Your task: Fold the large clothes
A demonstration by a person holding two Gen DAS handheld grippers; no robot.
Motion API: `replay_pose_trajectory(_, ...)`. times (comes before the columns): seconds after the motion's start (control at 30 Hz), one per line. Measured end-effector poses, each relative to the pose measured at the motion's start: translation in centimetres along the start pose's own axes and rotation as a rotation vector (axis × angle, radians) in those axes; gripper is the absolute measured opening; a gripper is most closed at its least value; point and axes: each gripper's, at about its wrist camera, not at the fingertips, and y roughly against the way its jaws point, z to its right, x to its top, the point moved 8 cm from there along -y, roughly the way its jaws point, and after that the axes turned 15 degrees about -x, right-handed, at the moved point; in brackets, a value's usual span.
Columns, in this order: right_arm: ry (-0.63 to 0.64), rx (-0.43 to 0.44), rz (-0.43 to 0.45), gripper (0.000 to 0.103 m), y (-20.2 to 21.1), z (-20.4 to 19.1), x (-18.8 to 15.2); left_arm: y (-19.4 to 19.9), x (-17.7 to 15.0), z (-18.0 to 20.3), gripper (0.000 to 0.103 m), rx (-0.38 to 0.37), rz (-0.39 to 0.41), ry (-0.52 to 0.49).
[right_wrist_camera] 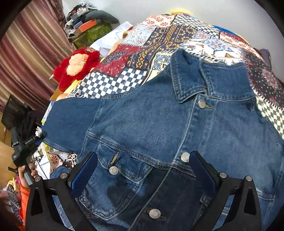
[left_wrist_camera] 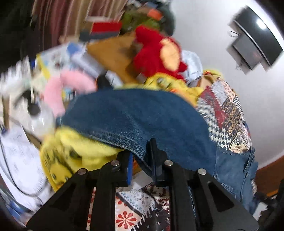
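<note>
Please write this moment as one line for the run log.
task: fold denim jacket | left gripper: shut on sleeve | right gripper: open above jacket front | jacket buttoned, face up on patchwork quilt

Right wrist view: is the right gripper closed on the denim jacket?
No. The right gripper has its blue-padded fingers spread wide apart above the denim jacket, pinching no fabric.

Striped maroon curtain (right_wrist_camera: 26, 58) at left; plain white wall (right_wrist_camera: 142, 8) behind; patchwork-covered bed (right_wrist_camera: 124, 53); clutter pile (right_wrist_camera: 87, 26) beyond.
</note>
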Motion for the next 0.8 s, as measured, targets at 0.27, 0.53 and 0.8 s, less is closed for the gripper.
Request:
replay_pose_trajectory(0.27, -0.029, -0.018, 0.085, 0.102, 3.5, 2.4, 0.4, 1.0, 2.8, 10.1, 0.010, -0.041, 0.058, -0.281)
replay_pose_trajectory(0.53, -0.090, -0.014, 0.110, 0.102, 6.0, 5.3, -0.3, -0.9, 0.7, 23.8, 0.008, -0.244, -0.001, -0.515)
replay_pose_trajectory(0.8, -0.141, -0.028, 0.144, 0.102, 8.1, 8.7, -1.9, -7.7, -10.7, 32.4, 0.008, -0.423, -0.366, -0.645)
